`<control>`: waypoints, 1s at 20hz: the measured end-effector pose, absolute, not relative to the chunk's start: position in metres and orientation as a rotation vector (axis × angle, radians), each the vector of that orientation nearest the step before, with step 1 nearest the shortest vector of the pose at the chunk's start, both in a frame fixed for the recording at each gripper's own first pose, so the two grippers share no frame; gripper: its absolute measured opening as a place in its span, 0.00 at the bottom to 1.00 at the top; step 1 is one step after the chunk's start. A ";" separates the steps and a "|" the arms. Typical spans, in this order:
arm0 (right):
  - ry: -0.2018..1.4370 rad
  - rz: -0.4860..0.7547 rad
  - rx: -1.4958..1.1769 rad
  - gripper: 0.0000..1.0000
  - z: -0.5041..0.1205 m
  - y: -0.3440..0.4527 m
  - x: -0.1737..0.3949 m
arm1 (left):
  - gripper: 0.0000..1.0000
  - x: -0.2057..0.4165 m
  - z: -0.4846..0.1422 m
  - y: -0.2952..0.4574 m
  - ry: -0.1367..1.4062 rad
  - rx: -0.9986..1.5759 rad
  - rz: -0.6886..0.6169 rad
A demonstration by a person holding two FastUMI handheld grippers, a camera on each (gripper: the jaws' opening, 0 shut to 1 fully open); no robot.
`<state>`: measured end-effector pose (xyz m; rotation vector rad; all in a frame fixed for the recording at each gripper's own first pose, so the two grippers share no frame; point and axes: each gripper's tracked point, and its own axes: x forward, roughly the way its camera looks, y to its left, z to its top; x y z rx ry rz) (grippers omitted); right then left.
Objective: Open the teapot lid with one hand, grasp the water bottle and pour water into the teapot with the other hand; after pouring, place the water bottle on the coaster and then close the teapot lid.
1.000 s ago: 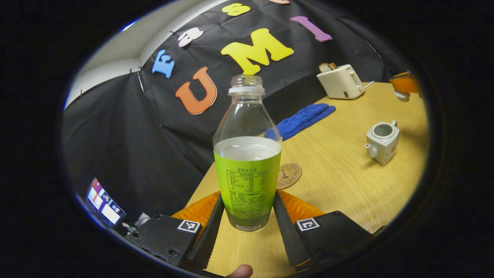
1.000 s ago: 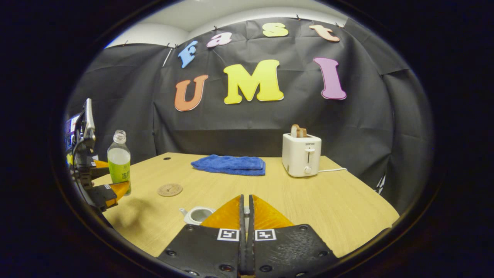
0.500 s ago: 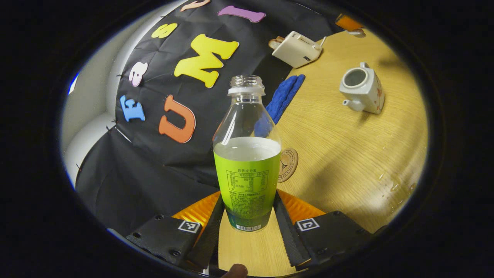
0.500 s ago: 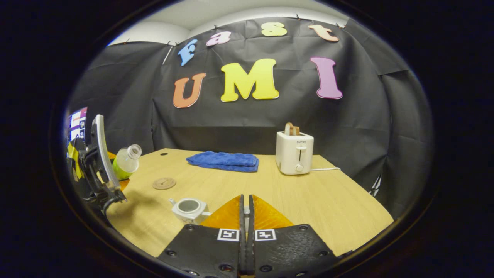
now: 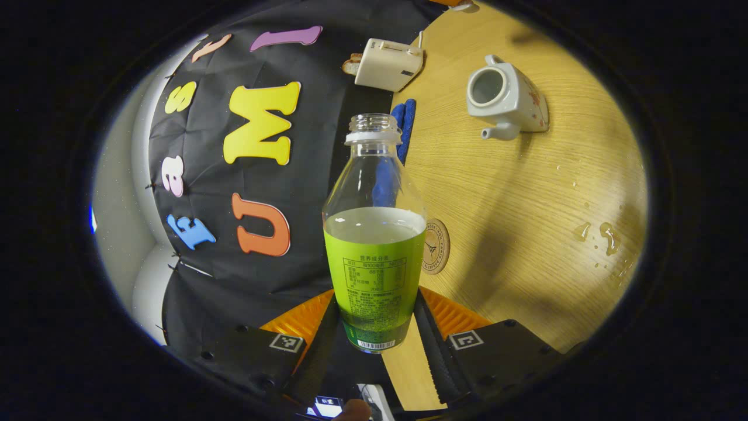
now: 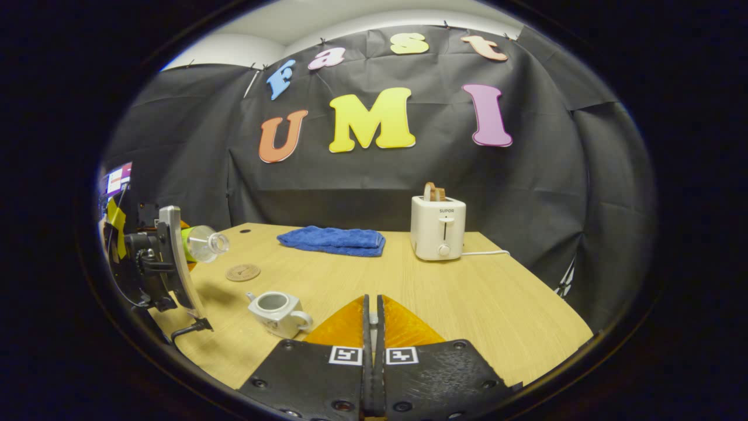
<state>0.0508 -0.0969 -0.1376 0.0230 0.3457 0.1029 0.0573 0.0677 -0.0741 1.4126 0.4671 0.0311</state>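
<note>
In the left gripper view the left gripper (image 5: 374, 327) clamps the lower part of the uncapped water bottle (image 5: 374, 234), both fingers pressed against its green label, and spilled drops (image 5: 602, 237) glisten on the table (image 5: 526, 204) to the right. The right gripper view adds what that close view cannot: the bottle (image 6: 201, 242) is tipped almost flat in the air at the table's left edge, its open mouth pointing toward the middle of the table, above and behind the teapot (image 6: 277, 311). The teapot stands lidless on the table, well apart from the bottle's mouth, and the round coaster (image 6: 242, 272) lies between them. The right gripper (image 6: 372, 327) has its fingers pressed nearly together on something small and pale; I cannot tell whether it is the lid. Behind lie a folded blue towel (image 6: 332, 241) and a white toaster (image 6: 437, 228) holding a slice of bread. Nothing stands between bottle and teapot. Compared with a second ago, the bottle has swung from upright to nearly horizontal, and the teapot now sits nearer the bottle's mouth in the left gripper view.
</note>
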 end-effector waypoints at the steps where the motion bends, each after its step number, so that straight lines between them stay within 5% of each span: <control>1: 0.347 0.101 0.026 0.00 -0.139 -0.099 0.051 | 0.75 0.059 -0.073 0.065 0.466 1.434 0.021; 20: 0.346 0.093 0.057 0.00 -0.148 -0.121 0.043 | 0.75 0.073 -0.061 0.032 0.536 1.782 -0.073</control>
